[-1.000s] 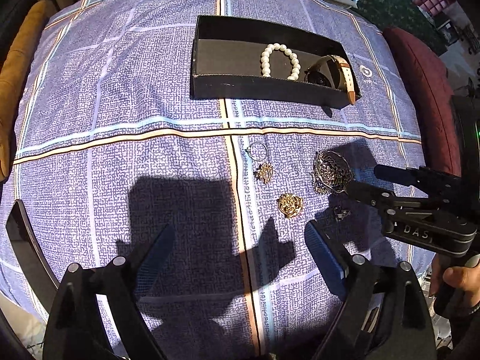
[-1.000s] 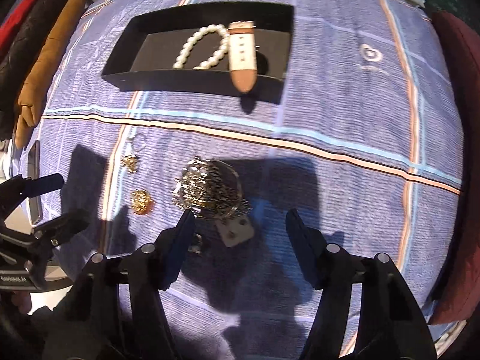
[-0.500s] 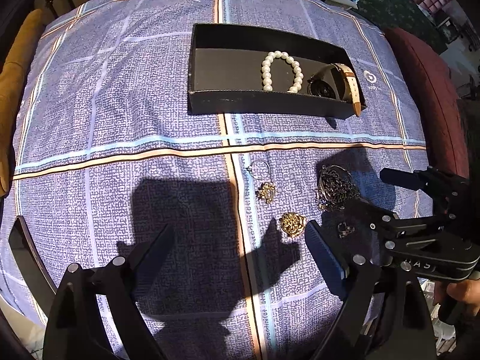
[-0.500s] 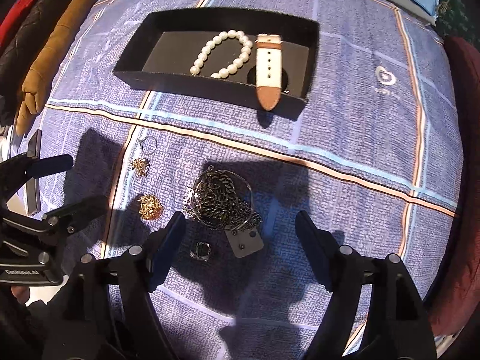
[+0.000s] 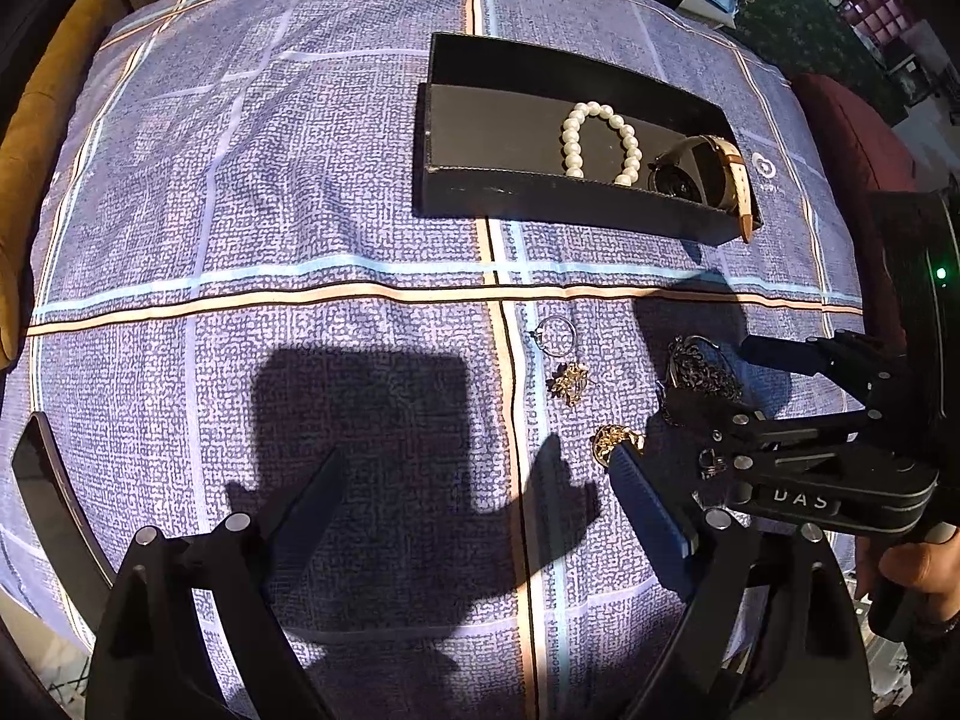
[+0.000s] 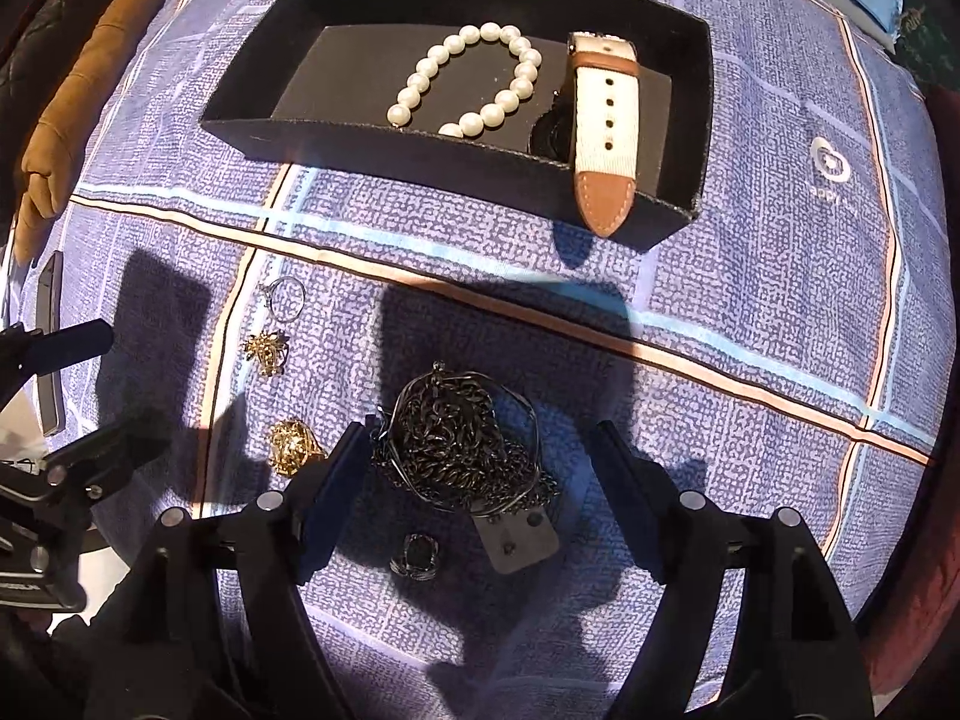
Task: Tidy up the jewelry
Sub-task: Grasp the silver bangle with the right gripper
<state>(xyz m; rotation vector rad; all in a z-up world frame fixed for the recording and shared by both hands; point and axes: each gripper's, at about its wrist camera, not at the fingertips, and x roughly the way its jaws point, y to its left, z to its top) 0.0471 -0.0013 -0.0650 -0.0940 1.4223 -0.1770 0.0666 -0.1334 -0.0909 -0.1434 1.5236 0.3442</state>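
A: Progress?

B: Partly done. The tray (image 6: 678,138), a black shallow box with a matte liner, already holds the pearls (image 6: 474,75) and the watch (image 6: 600,120). The watch strap is cream with a tan leather tip that hangs over the near wall.

A: What's left?

B: Five loose pieces on the cloth (image 6: 750,312). The chain (image 6: 462,444), a dark tangled heap of metal links with thin wire hoops and a grey tag at its near edge. The dark ring (image 6: 417,552), chunky, just beside the tag. The gold knot (image 6: 291,447), a lumpy filigree bit. The gold flower (image 6: 267,348), spiky. The thin ring (image 6: 287,298), plain silver wire, nearest the tray.

A: Grippers?

B: The right gripper (image 6: 480,456) points down over the chain, fingers spread wide, one on either side of the heap. The pads aren't touching it, so nothing is held. The left gripper (image 5: 474,480) is also spread wide, empty, over bare cloth left of the gold pieces.

A: Next pick?

B: Probably the chain. It's limp and snarled, so loops may trail or snag the dark ring.

A: Cloth?

B: Purple woven fabric with cream, blue and black stripes, soft and slightly puffy. Hard sunlight throws heavy shadows.

A: Anything else?

B: A hand (image 5: 912,564) holds the right gripper's handle.
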